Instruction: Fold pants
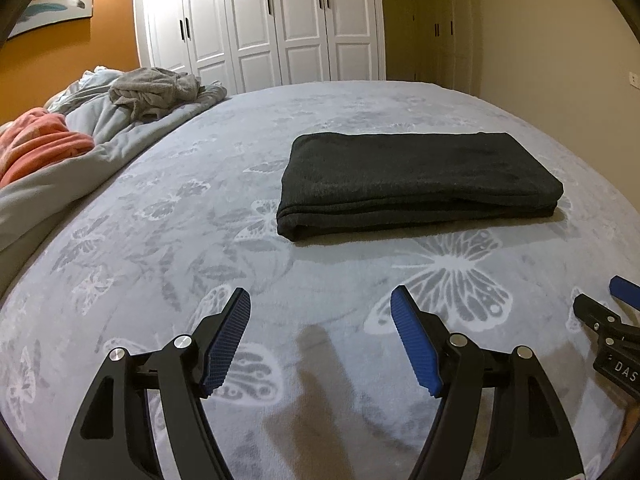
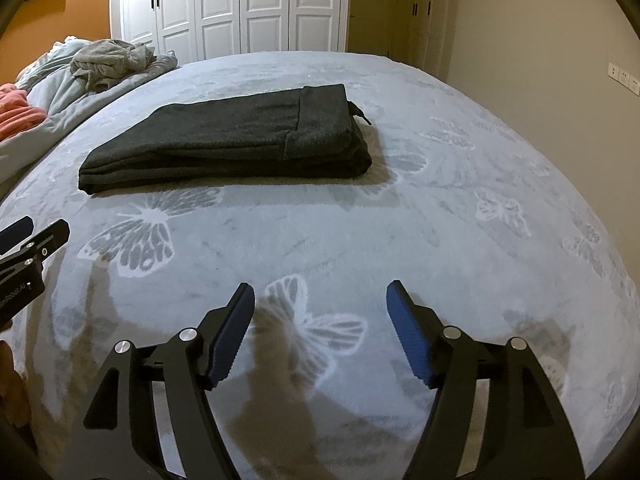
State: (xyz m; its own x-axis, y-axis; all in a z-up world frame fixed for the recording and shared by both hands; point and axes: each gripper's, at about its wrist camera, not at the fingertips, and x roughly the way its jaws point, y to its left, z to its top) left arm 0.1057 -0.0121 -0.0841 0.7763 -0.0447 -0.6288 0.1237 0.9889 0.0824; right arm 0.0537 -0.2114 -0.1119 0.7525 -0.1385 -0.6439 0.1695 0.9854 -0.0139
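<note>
Dark grey pants [image 1: 416, 180] lie folded in a flat rectangular stack on the grey butterfly-print bed cover [image 1: 200, 240]. They also show in the right wrist view [image 2: 232, 140], with a drawstring end sticking out at the stack's far right. My left gripper [image 1: 320, 300] is open and empty, above the cover, well short of the pants. My right gripper [image 2: 320, 294] is open and empty, also short of the pants. Each gripper shows at the edge of the other's view: the right gripper [image 1: 612, 320] and the left gripper [image 2: 28, 248].
A crumpled grey blanket with a grey garment [image 1: 156, 88] and an orange cloth [image 1: 40, 140] is piled at the bed's far left. White wardrobe doors [image 1: 260, 20] stand behind the bed. A beige wall [image 2: 540, 40] runs along the right.
</note>
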